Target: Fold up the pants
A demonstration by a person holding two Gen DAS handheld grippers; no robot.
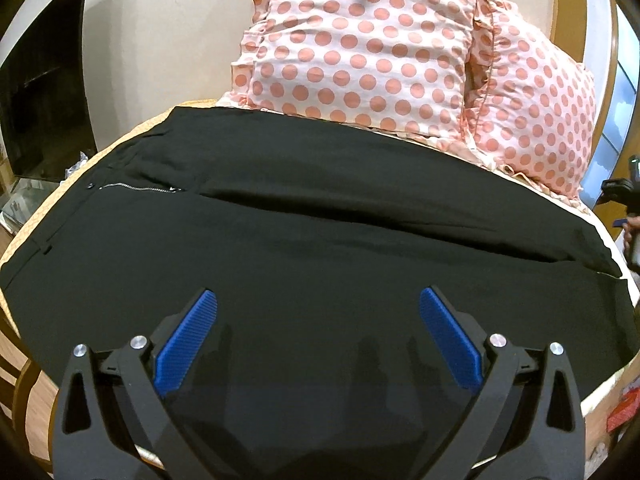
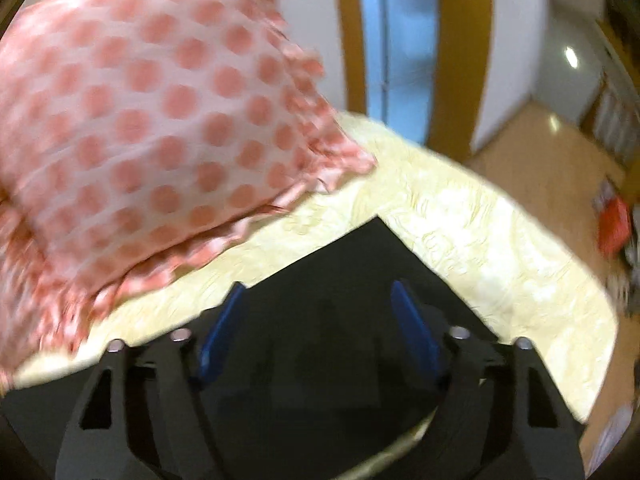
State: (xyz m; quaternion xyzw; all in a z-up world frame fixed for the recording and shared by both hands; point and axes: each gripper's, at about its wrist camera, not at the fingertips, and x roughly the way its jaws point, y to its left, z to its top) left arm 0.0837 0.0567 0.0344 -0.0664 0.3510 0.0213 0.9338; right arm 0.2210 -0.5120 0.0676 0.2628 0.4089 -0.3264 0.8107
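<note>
Black pants (image 1: 320,220) lie spread flat across a yellow bedspread (image 2: 480,240), waistband, button and zipper at the left in the left wrist view. My left gripper (image 1: 318,294) hovers over the near part of the pants, open, with nothing between its blue pads (image 1: 188,344). In the blurred right wrist view, my right gripper (image 2: 318,286) stands above a squared corner of the pants (image 2: 352,256) near the bed's edge. Its jaws are apart, with only the cloth beneath them and nothing gripped.
Two pink polka-dot pillows (image 1: 380,40) (image 1: 540,120) lean behind the pants, the nearer one (image 2: 140,120) close to the right gripper's left. A dark TV screen (image 1: 44,100) is at the far left. Wooden floor (image 2: 540,152) and a red object (image 2: 614,224) lie beyond the bed edge.
</note>
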